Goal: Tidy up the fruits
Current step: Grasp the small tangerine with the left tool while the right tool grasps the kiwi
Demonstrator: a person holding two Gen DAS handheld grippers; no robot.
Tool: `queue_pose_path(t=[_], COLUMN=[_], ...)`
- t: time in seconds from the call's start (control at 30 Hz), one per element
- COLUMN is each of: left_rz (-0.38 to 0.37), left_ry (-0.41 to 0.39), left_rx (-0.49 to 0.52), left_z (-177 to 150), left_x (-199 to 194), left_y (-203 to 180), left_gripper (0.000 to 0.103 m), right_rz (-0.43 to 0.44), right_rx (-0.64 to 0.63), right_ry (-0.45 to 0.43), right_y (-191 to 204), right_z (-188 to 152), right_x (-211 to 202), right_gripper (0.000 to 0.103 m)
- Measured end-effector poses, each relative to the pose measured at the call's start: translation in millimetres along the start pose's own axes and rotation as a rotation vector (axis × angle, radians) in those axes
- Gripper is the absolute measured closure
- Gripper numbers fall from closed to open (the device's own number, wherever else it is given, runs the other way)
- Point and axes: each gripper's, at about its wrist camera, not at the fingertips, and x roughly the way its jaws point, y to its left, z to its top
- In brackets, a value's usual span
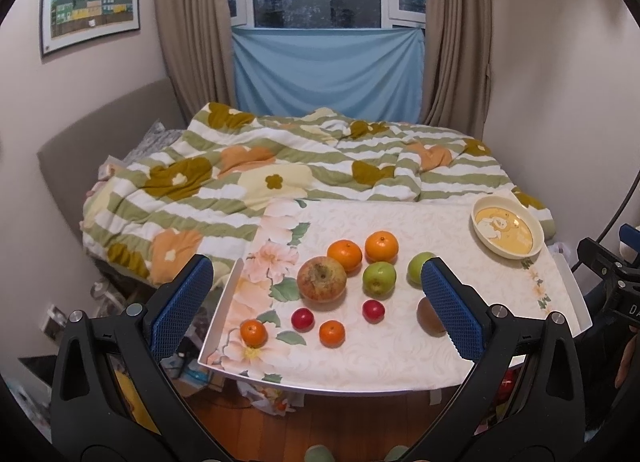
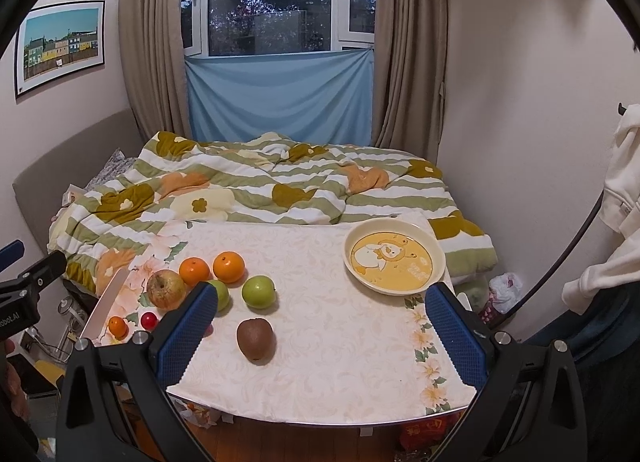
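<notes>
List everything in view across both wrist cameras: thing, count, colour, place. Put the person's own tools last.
Large oranges: two, orange, side by side at the back of the fruit cluster.
Small tangerines: two, orange, near the table's front left.
Large apple: one, red-yellow, left of centre.
Green apples: two, green, right of the large apple.
Small red fruits: two, red, front of the cluster.
Kiwi: one, brown, nearest the right tool.
Round plate: one, cream rim with yellow cartoon centre, empty, far right corner.
Floral tablecloth-covered table: one, white with peach flowers.
Striped quilt: one, green and white, on the bed behind.
Left tool: black with blue pads, open.
Right tool: same, open.
</notes>
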Motion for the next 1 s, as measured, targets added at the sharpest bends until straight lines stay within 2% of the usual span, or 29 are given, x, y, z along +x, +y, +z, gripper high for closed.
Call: queue_pose_path(t=[0.27, 0.53, 0.77, 1.0], left_rz=[0.052, 0.060, 0.069, 0.098], left_ry=[0.086, 0.204, 0.270, 0.323], left_rx=[-0.020, -0.080, -0.077, -0.084], left_z=[-16.0, -54.3, -86.2, -103.7], left_x=[23.3, 79.0, 131.6, 168.1], left_y=[0.6, -1.3, -10.0, -13.1], left_gripper=[0.000, 0.000, 0.000, 0.000], right_rz=[0.059, 0.155, 0.210, 0.243], right_rx=[-0.050, -0.114, -0.154, -0.189], right_ry=[0.061, 0.181, 0.220, 0.255], right_y=[2.0, 8.1, 20.6, 33.8], right_z=[-4.3, -33.7, -59.8, -75.0], right_x=[24.5, 83.6, 129.5, 165.4], right_gripper=[0.000, 0.000, 0.000, 0.000])
